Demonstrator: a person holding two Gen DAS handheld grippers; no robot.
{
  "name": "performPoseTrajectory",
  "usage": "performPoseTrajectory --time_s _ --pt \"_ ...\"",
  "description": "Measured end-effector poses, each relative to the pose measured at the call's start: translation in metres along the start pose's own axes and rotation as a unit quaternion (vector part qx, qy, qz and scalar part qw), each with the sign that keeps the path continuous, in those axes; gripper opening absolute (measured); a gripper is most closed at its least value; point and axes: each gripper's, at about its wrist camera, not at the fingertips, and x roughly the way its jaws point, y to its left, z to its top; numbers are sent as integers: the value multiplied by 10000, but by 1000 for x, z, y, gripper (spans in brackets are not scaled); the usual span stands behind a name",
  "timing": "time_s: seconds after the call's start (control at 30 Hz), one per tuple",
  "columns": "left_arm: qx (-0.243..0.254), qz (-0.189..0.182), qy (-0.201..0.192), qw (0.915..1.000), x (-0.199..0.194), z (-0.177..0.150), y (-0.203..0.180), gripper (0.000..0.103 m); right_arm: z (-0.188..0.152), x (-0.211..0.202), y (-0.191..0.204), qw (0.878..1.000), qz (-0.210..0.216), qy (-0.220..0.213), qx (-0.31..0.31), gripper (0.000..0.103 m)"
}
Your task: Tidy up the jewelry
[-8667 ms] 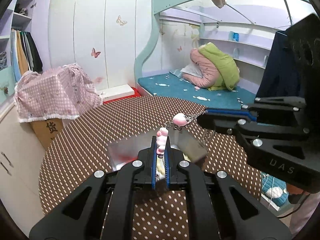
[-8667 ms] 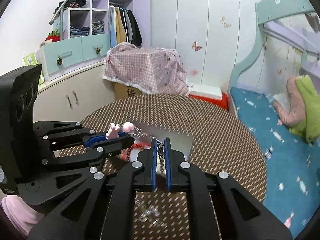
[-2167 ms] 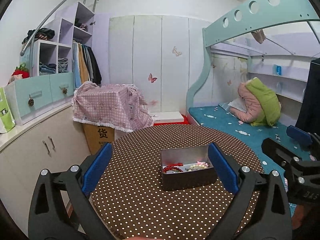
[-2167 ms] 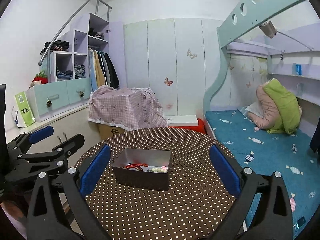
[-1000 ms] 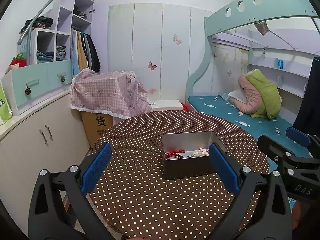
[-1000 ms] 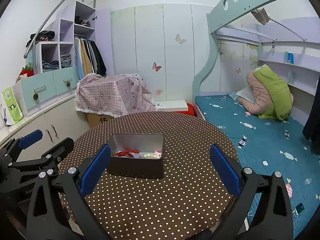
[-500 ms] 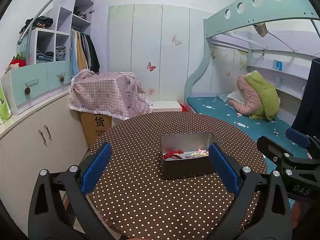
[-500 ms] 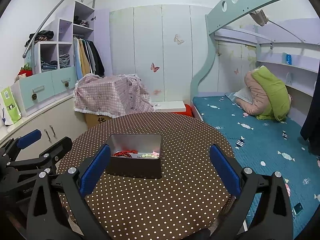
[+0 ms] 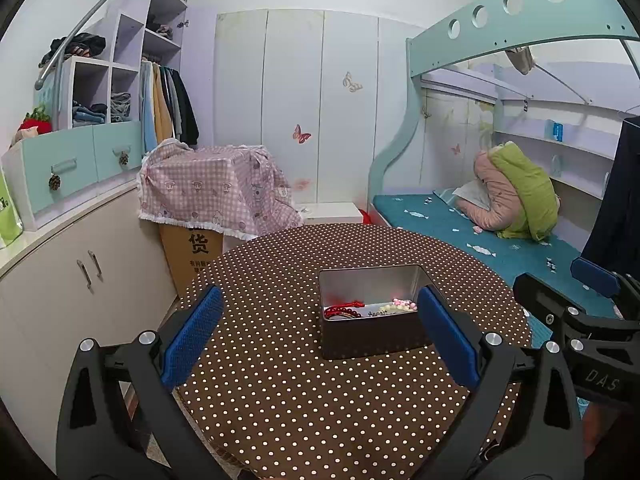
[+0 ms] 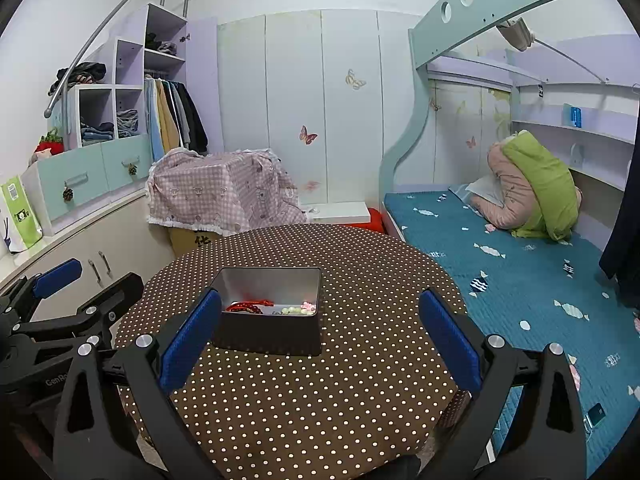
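Both my left claw [image 9: 318,334] and right claw [image 10: 318,334] hang wide and empty. The red bracelet [image 9: 344,310] and pale beads [image 9: 394,306] lie inside the metal tin [image 9: 372,338], so I judge sorting finished.

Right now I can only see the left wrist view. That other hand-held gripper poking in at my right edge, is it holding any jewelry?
Observer: No. The right wrist view shows the right hand-held gripper wide open, with nothing between its blue pads.
Operator: And how does mine look from over there?
Observer: The left hand-held gripper sits off the left side of the table, left of the tin and not over it.
Operator: What is the green thing cut off at my left edge?
Observer: It is a green bag with a white label, standing beside the teal drawers.
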Motion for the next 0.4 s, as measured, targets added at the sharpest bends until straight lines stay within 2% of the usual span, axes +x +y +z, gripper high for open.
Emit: performPoseTrajectory --time_s 0.4 --pt "-16 19 27 10000 -4 1 -2 98 -1 1 2 10000 -31 22 15 95"
